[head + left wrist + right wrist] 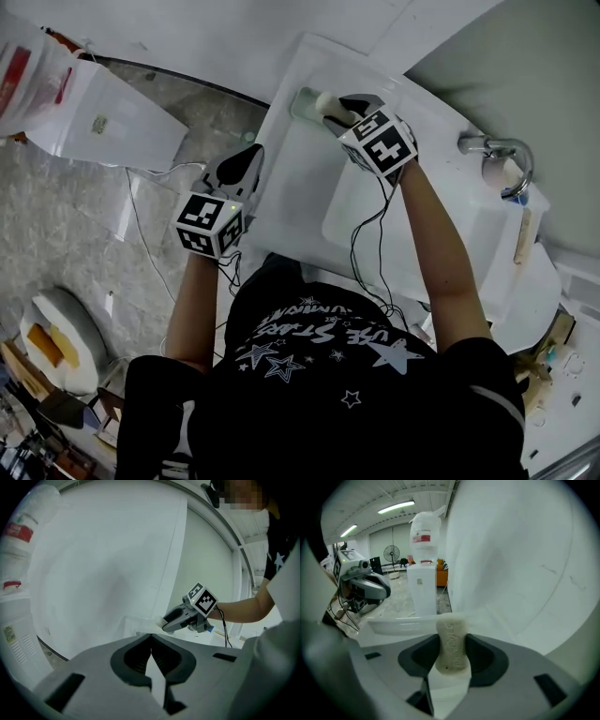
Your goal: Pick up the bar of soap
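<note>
Right claw [451, 638] is clamped on the bar of soap [451, 649], its pads pressing the two broad faces. The bar stands on end between them at the far corner of the sink [298, 178], so I'd call the grab made and the lift the step in hand. What it wants next is a straight, steady raise clear of the rim with a firm squeeze, since soap likes to slip, while the left claw [151, 639] sits closed and empty by the sink's left edge.
</note>
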Available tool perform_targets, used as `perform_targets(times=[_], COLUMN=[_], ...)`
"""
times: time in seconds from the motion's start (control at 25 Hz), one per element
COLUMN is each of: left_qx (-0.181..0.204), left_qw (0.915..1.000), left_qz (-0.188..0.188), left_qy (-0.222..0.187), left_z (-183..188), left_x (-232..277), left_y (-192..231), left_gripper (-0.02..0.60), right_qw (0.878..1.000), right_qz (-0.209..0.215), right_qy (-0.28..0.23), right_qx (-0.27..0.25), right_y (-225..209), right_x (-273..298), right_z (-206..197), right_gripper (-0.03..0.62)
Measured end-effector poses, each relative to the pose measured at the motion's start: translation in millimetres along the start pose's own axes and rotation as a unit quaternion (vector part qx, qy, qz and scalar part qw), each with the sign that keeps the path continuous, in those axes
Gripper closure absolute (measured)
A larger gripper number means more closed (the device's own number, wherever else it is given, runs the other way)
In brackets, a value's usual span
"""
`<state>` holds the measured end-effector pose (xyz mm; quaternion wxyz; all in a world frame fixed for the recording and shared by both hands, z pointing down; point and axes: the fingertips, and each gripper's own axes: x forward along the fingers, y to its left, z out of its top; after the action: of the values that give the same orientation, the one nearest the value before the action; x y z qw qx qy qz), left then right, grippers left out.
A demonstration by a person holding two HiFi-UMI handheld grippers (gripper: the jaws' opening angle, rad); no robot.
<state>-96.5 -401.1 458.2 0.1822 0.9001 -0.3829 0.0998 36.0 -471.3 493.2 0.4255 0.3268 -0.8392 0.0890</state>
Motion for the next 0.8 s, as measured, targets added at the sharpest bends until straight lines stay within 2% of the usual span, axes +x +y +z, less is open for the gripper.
perform_targets(times=[0.24, 0.4, 0.6, 0.8], left_qx=[0.011, 0.023, 0.034, 0.045], left_qw=[0.9997, 0.9995, 0.9988, 0.9978], left_qz=[-0.012, -0.017, -0.029, -0.045], left_qy=[-0.015, -0.017, -0.018, -0.018], left_z=[10.2, 7.1, -1.2, -11.6], left_x=[-10.4, -22.1, -36.2, -48.6], left_y=[-37.4, -68.3, -110.9, -154.7], left_gripper=[0.571, 0.571, 0.571, 0.572], right_qw=[0.993, 0.982, 0.962, 0.95], right_qz=[-0.023, -0.032, -0.035, -0.054], right_qy=[-0.089, -0.143, -0.202, -0.225], right_qx=[0.071, 0.122, 0.182, 0.21], right_y=[9.4, 22.5, 45.0, 68.4], right_x=[-61.5, -108.0, -163.8, -206.0], right_z=[-1.5, -12.1, -37.9, -77.4], right_gripper=[0.411, 0.411, 0.411, 0.411])
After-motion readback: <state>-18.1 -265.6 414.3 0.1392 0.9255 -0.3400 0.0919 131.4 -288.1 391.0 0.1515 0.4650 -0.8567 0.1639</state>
